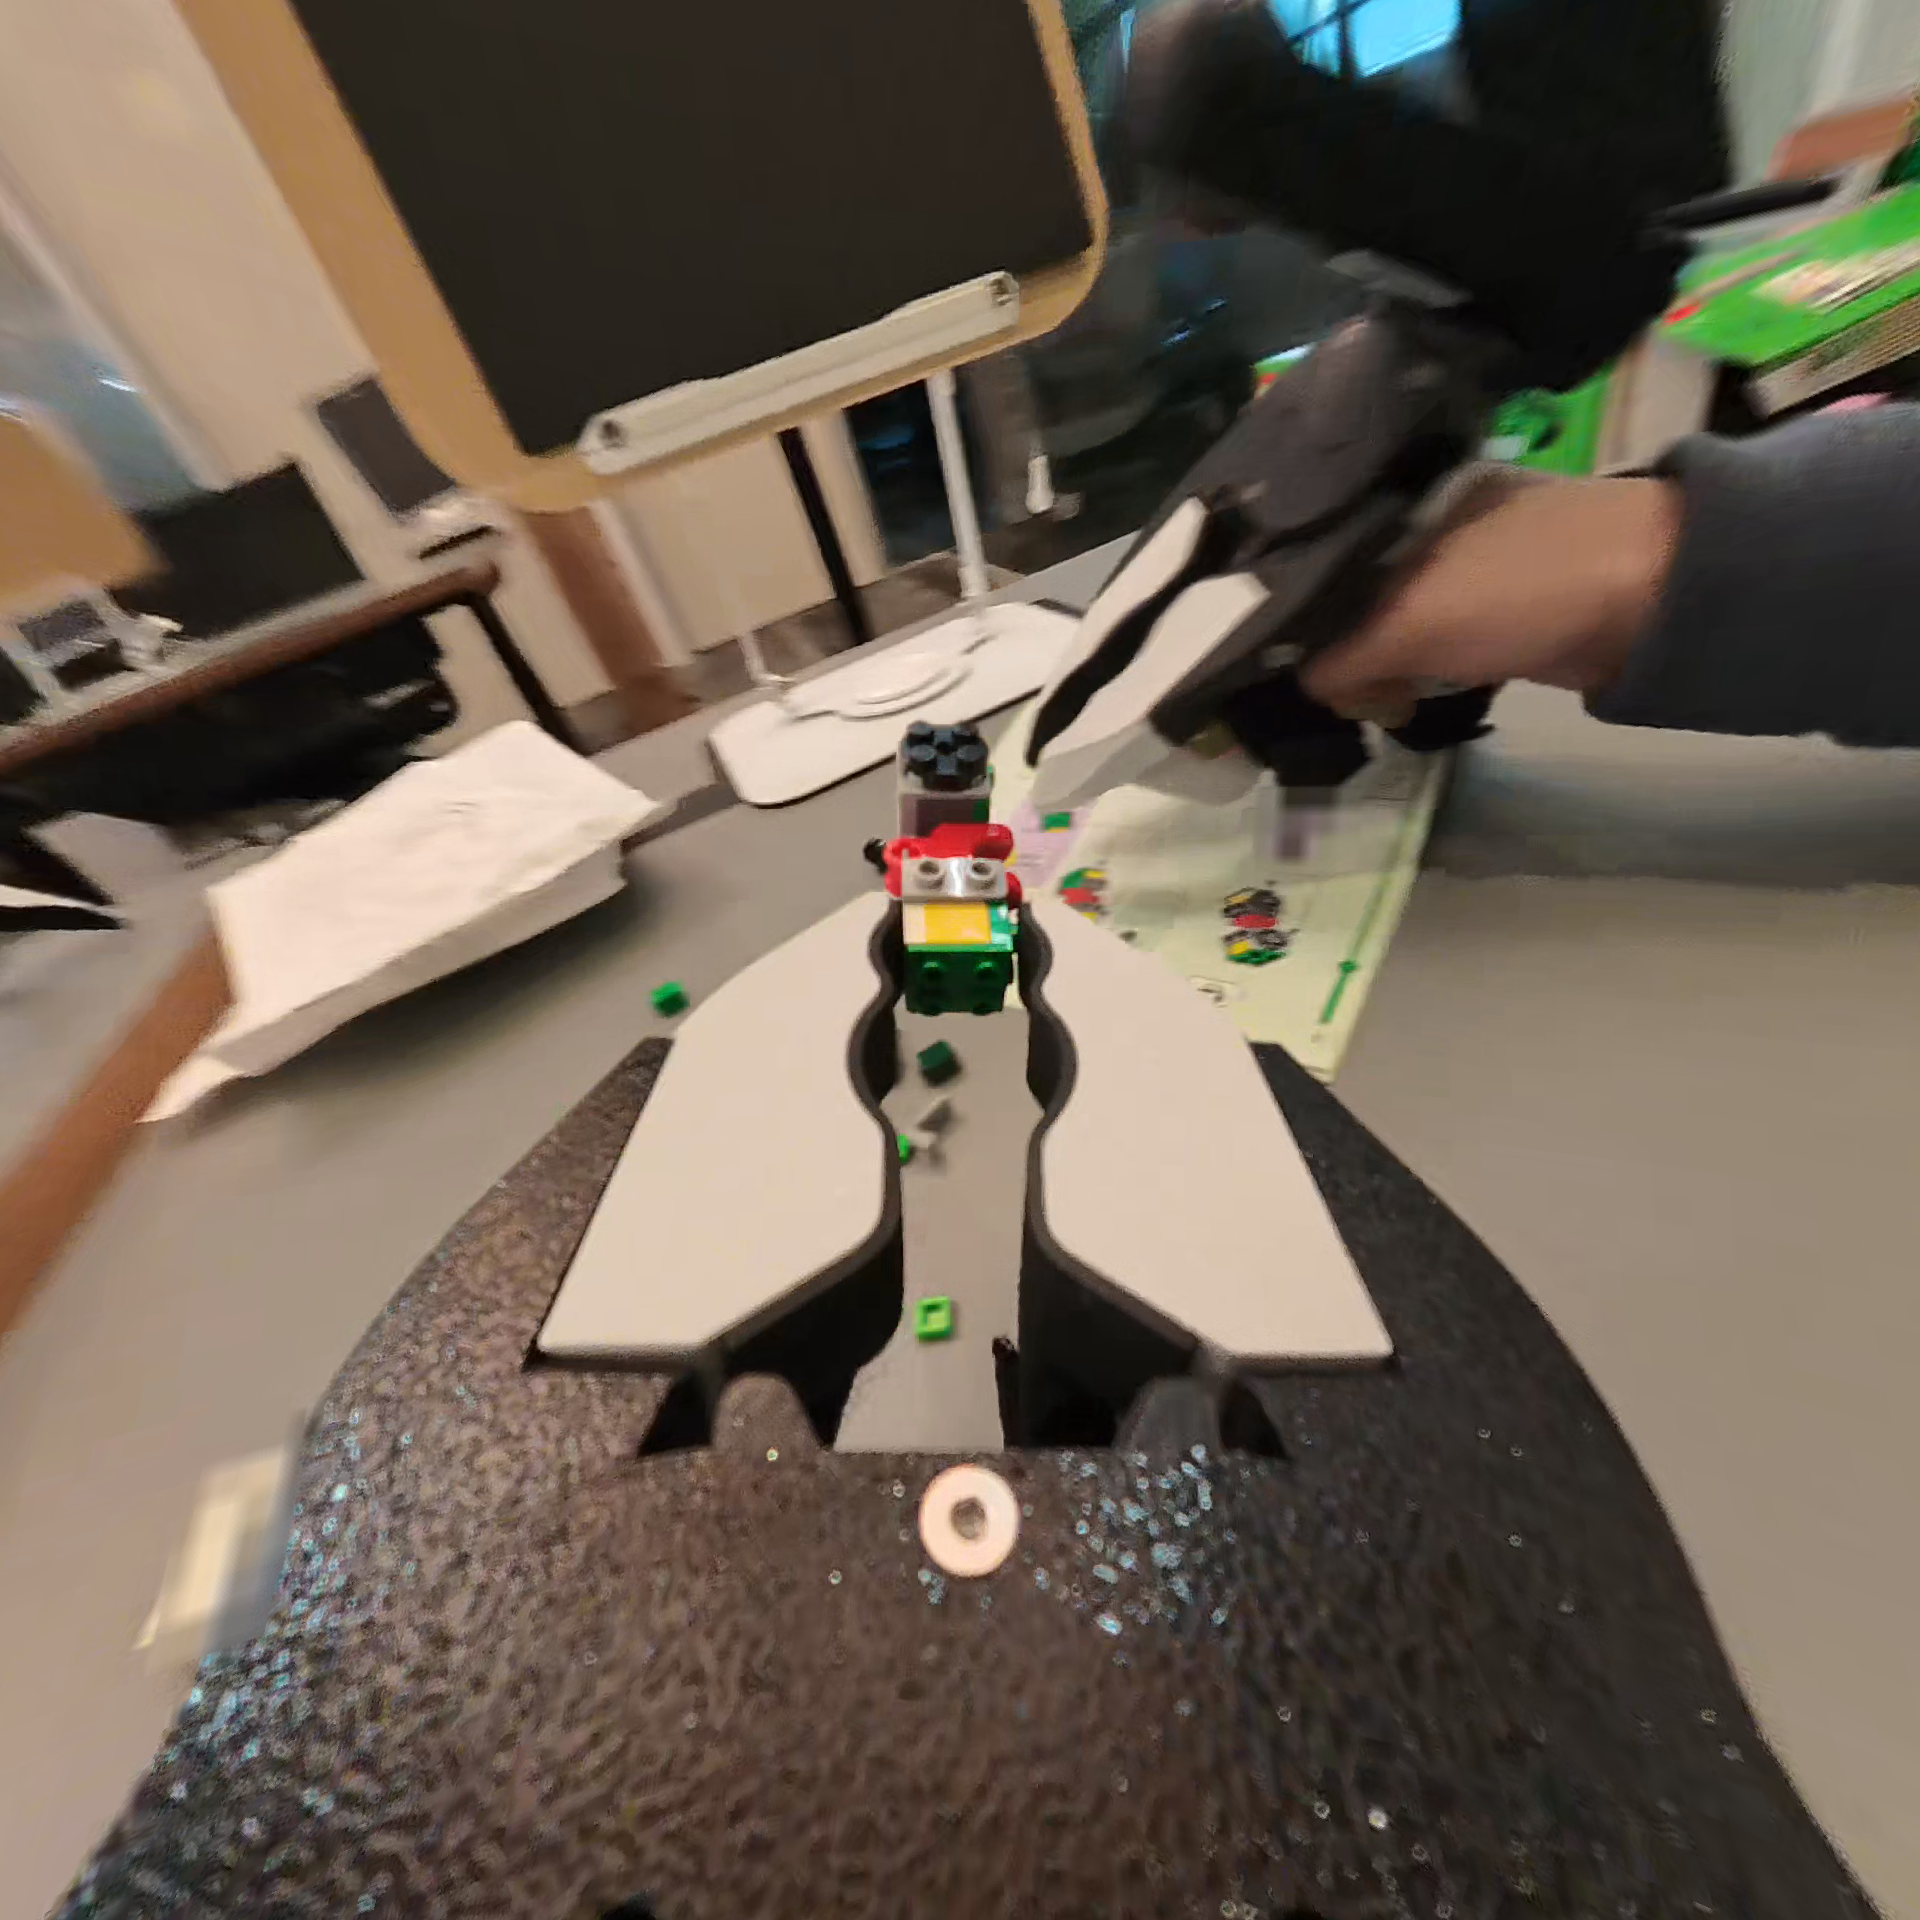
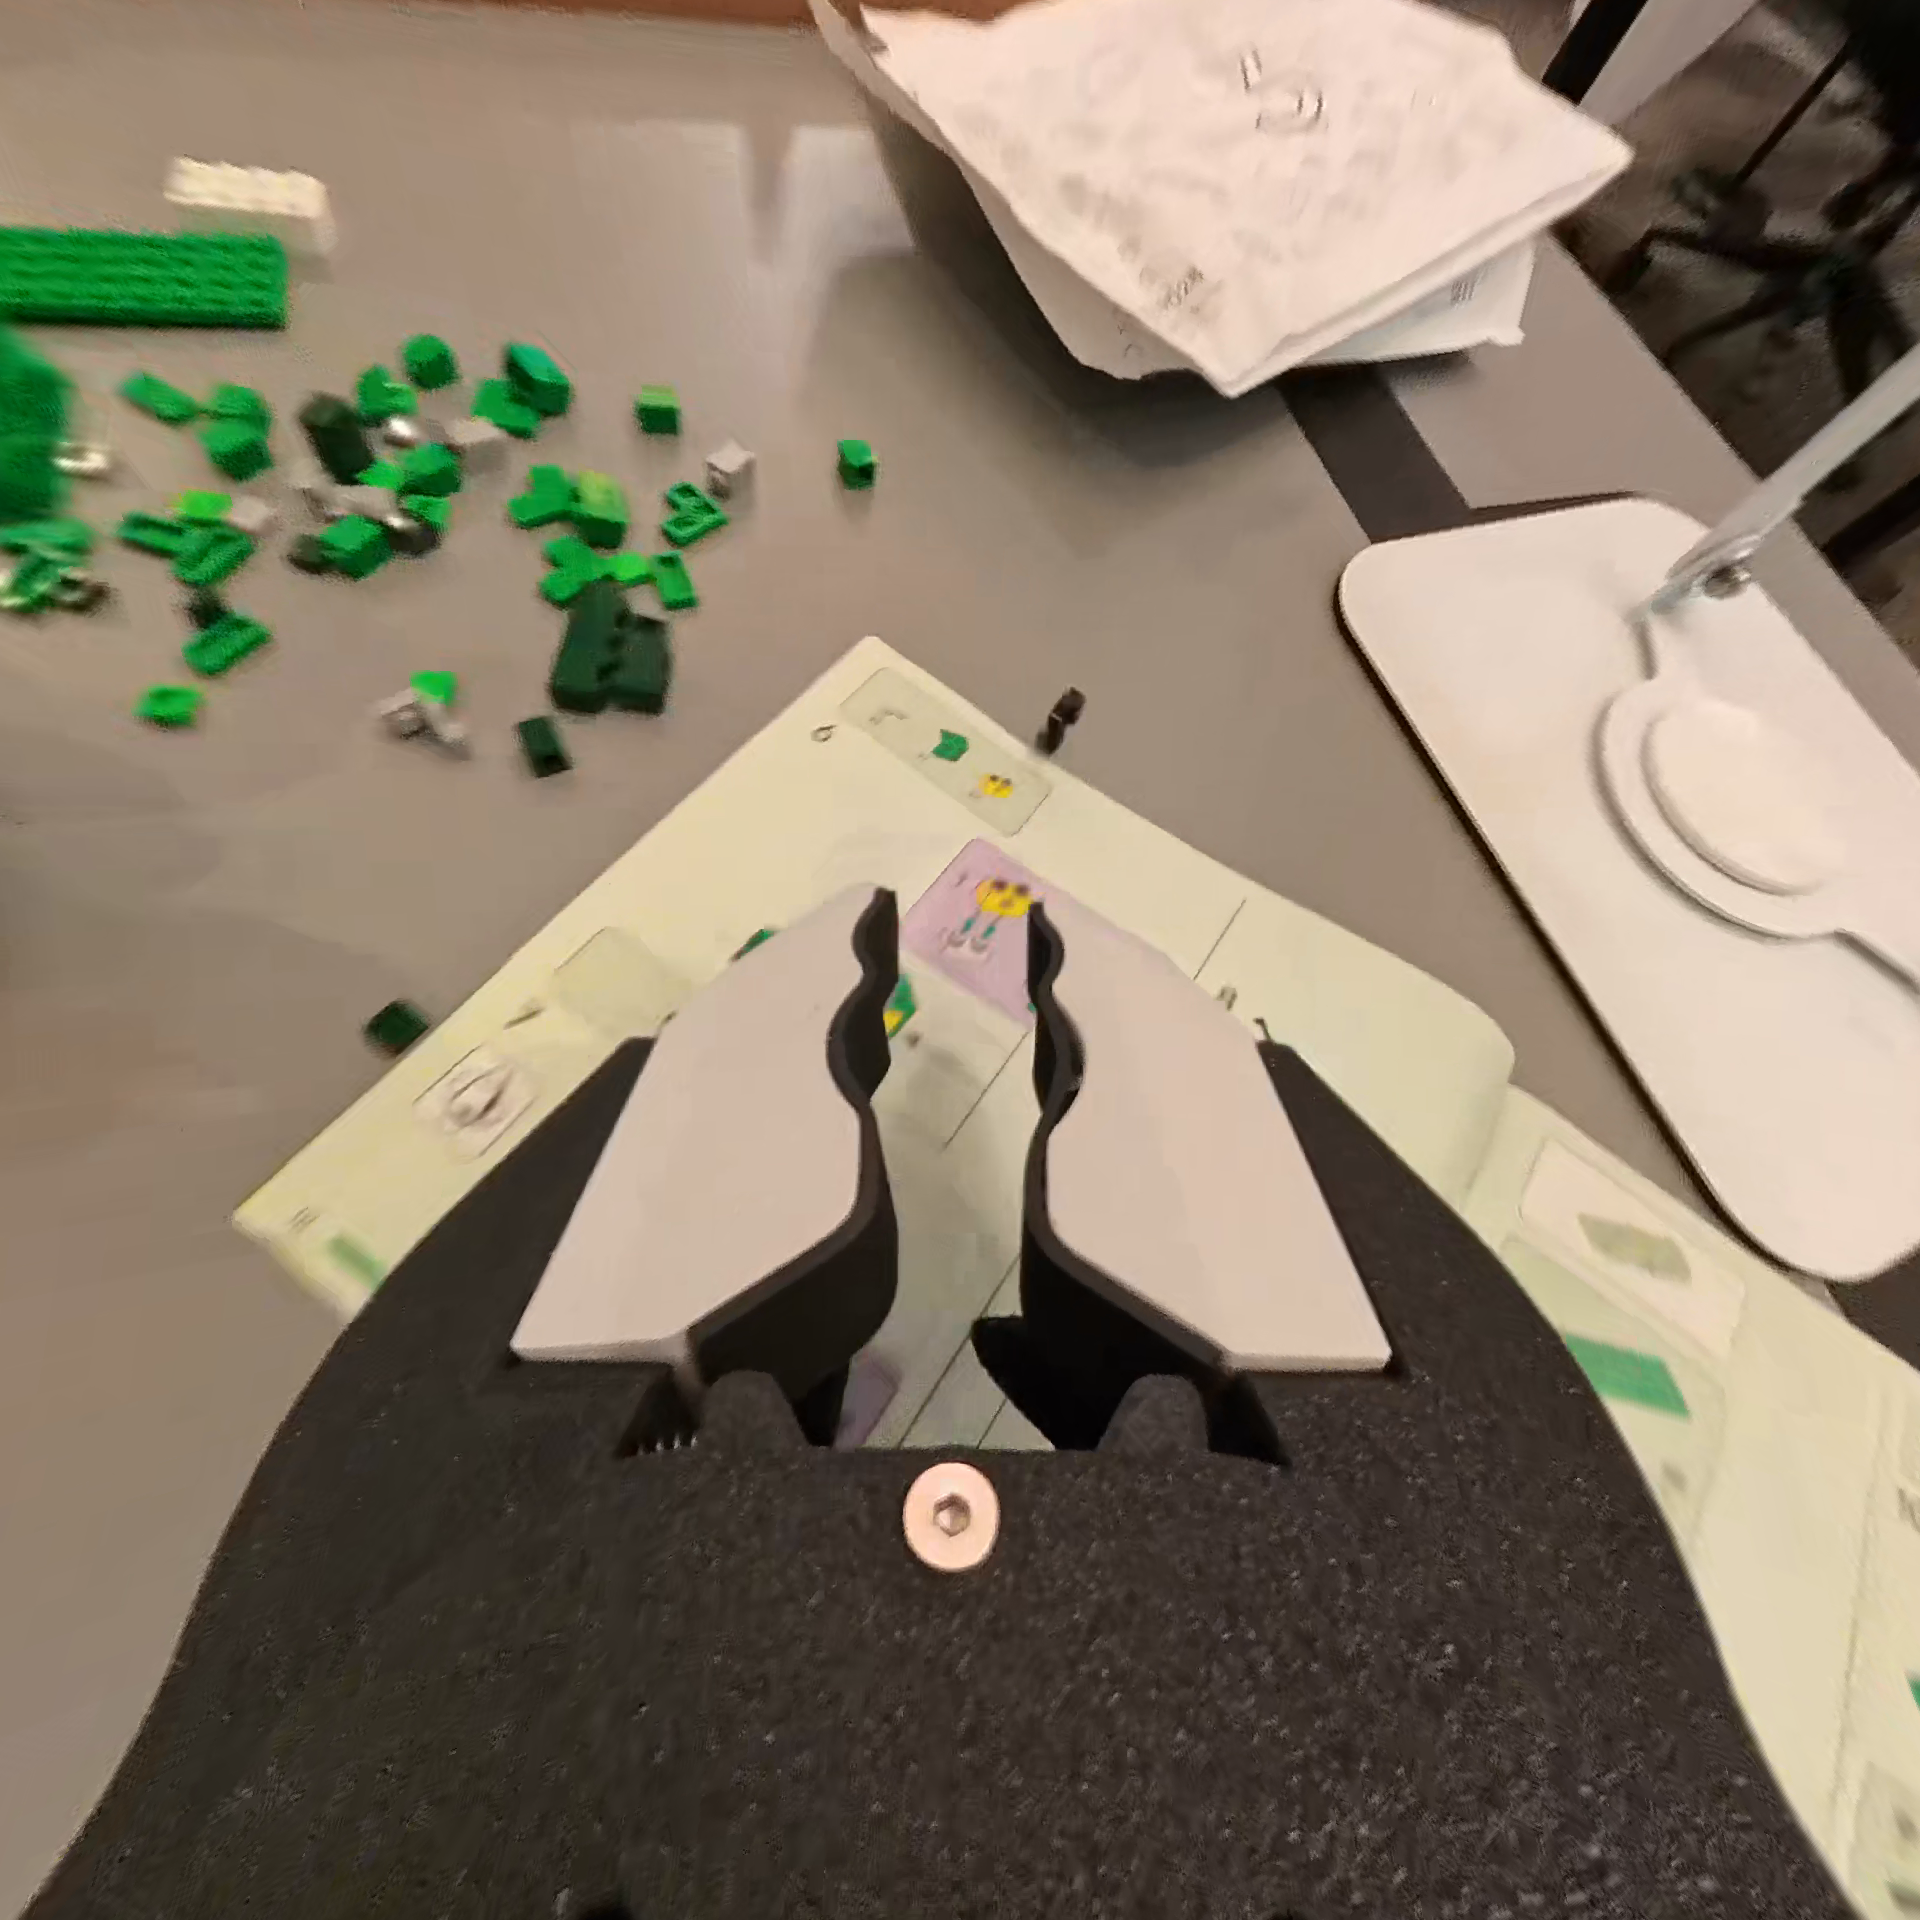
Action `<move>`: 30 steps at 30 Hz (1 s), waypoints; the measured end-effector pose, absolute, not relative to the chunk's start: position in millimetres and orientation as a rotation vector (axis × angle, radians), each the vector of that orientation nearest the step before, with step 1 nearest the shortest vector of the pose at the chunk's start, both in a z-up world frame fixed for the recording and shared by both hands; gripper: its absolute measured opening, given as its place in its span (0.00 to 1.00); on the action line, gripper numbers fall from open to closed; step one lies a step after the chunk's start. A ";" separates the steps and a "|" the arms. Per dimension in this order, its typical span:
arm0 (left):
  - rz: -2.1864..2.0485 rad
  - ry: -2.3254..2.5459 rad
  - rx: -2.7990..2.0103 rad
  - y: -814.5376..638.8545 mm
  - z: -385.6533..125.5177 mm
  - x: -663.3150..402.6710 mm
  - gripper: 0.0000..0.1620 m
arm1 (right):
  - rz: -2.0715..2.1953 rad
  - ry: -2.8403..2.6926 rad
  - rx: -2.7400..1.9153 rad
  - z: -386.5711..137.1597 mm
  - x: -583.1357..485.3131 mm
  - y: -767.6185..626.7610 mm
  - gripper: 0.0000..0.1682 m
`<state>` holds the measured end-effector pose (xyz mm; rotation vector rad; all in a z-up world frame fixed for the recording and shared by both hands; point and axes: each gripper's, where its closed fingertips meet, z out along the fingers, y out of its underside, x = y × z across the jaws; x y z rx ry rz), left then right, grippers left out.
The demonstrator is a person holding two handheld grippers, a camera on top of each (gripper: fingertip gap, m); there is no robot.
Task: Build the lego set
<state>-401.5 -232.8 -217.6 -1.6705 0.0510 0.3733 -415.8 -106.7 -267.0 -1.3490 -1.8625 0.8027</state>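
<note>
Model (image 1: pixel 956 914): small brick stack (green base, black top), clamped between left gripper (image 1: pixel 954 940) tips above table (image 1: pixel 1558 1143). Right gripper (image 2: pixel 961 940): jaws parted, holding nothing, over booklet (image 2: pixel 727 831). Loose bricks (image 2: pixel 416 499) scattered far left; bare table between.

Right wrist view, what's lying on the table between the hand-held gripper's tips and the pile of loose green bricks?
In the right wrist view, the instruction booklet lies under the right hand-held gripper; beyond its edge is bare grey table up to the green bricks.
</note>
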 end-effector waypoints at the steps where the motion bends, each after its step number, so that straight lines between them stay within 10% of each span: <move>1: 0.399 0.047 -1.669 -233.3 -217.3 -403.5 0.12 | 0.794 -1.879 -1.384 -272.5 -426.3 -103.3 0.14; 25: 0.355 -0.033 -1.612 -235.4 -209.9 -411.4 0.12 | 0.668 -1.822 -1.869 -294.7 -583.4 -29.8 0.13; 30: 0.350 -0.021 -1.615 -234.2 -210.2 -409.1 0.12 | 0.571 -1.864 -1.828 -302.4 -591.1 -23.1 0.00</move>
